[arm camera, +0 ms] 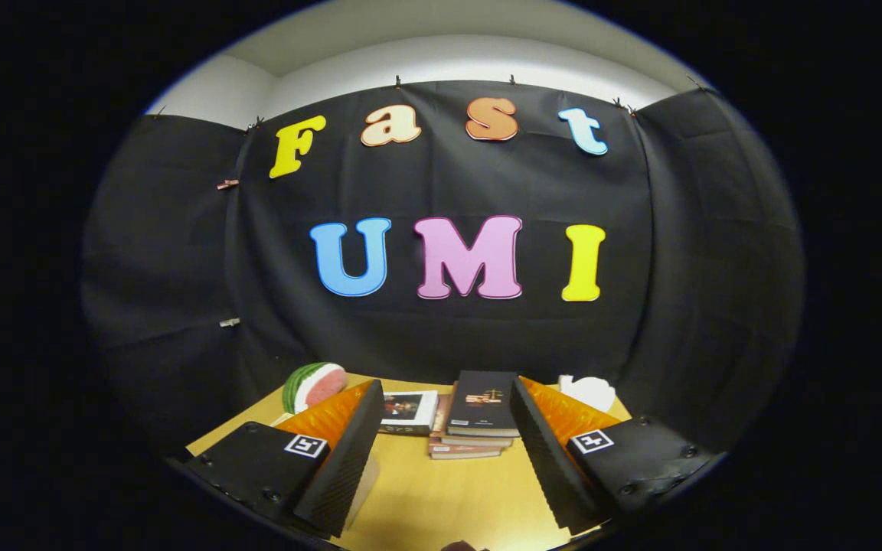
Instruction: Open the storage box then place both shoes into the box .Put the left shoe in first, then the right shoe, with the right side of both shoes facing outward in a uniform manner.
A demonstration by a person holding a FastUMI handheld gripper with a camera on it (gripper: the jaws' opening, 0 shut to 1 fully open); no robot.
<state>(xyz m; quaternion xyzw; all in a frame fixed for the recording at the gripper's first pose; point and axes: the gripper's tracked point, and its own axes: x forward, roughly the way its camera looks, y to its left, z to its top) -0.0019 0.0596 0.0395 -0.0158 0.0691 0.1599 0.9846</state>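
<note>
My gripper [445, 451] is open, its two fingers spread wide over the wooden table [441, 497] with nothing between them. It is held high and looks toward the back of the booth. Only bare tabletop lies between the left finger [345, 451] and the right finger [544, 459]. Something pale [364, 482] peeks out just under the left finger; I cannot tell what it is.
A stack of books [479, 417] lies beyond the fingers at the back of the table, with a single white book [408, 409] to its left. A watermelon slice [312, 385] sits at the back left, a white object [588, 392] at the back right.
</note>
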